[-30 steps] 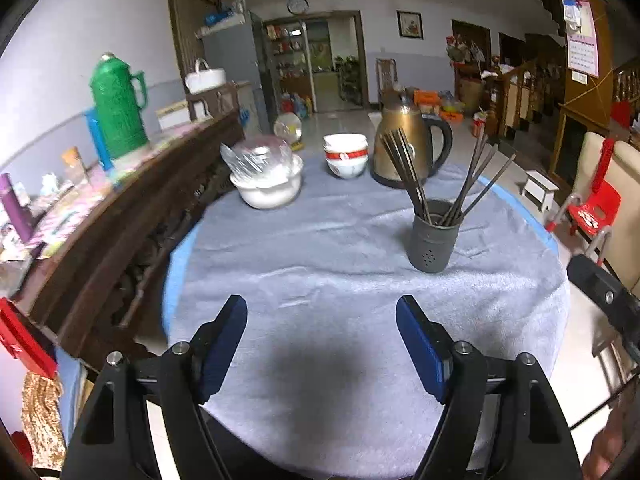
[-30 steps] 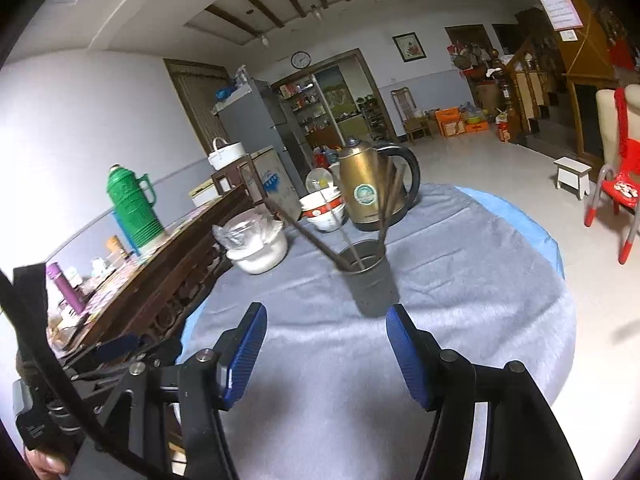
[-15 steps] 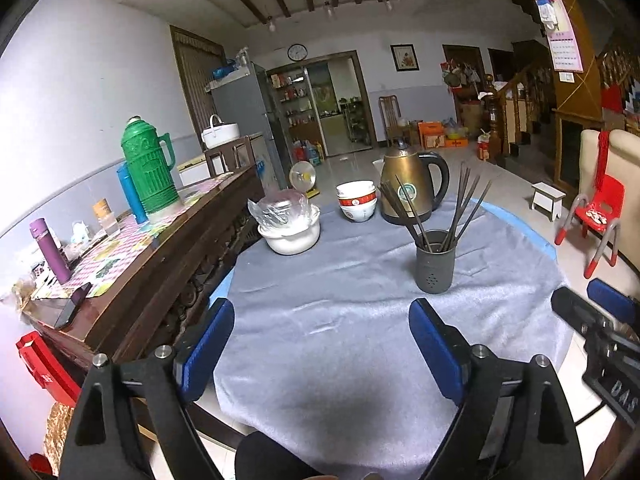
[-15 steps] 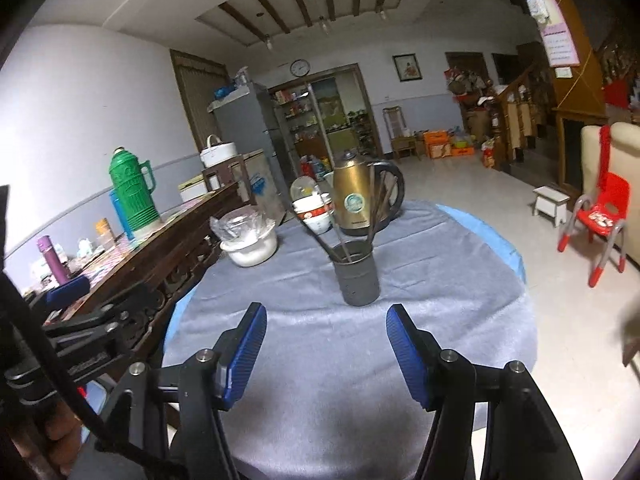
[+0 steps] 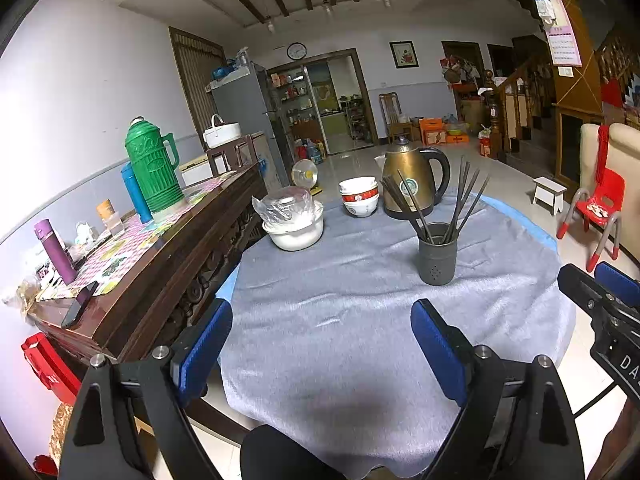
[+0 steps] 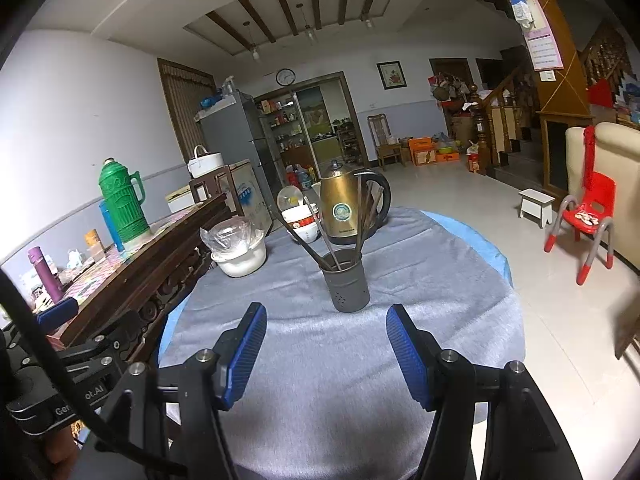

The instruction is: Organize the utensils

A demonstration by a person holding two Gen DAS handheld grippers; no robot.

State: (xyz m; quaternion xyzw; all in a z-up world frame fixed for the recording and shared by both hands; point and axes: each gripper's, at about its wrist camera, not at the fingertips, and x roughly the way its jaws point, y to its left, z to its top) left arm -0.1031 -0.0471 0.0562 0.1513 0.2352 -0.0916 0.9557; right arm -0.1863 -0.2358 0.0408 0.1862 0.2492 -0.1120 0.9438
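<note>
Right wrist view: dark grey perforated cylindrical holder [image 6: 346, 285] upright on grey-clothed round tabletop [image 6: 440, 280], dark chopsticks [image 6: 320, 236] fanned inside, likely sorted; left tongs [image 5: 322, 344], right tongs [image 6: 326, 354] apart, empty.

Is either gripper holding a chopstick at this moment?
No. The left gripper and the right gripper are both open and empty, and the chopsticks all stand in the grey holder.

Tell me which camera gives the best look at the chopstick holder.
The right wrist view: the chopstick holder stands near the middle, straight ahead of the open right gripper, its drain holes visible. The left wrist view shows the holder smaller and off to the right, though its chopsticks fan out more clearly there.
</note>
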